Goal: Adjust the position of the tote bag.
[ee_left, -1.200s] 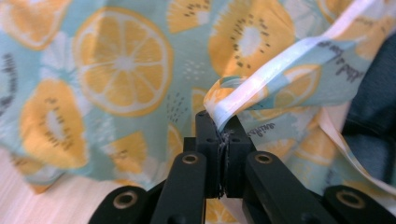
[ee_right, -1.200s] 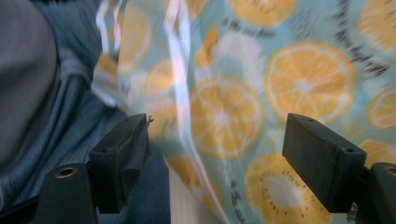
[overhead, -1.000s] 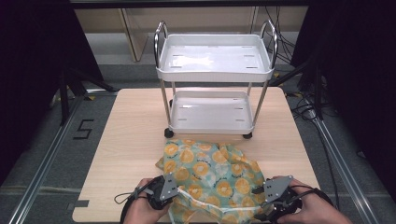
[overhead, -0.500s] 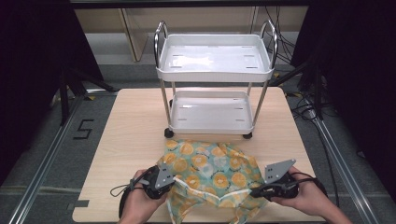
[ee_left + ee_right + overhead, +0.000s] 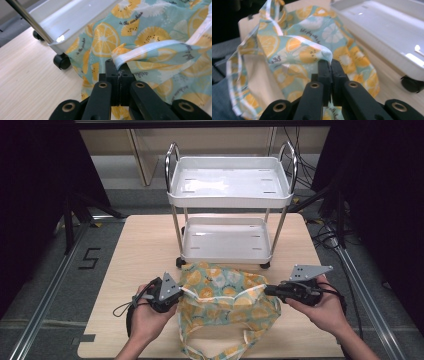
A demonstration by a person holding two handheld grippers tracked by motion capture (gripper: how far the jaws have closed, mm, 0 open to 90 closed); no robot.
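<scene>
High view: fruit-print bag (image 5: 227,302) lower edge cut off by frame.

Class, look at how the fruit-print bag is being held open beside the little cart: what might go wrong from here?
Each tongs pair, left tongs and right tongs, pinches only the bag rim's thin edge, so it may slip out. The bag touches the cart; pulling could roll it on its wheels.

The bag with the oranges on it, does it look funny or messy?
A bit messy, not broken. The bag is crumpled and stretched between the left gripper and the right gripper, each pinching its rim. One handle dangles off the table's near edge. Its far end touches the cart.
</scene>
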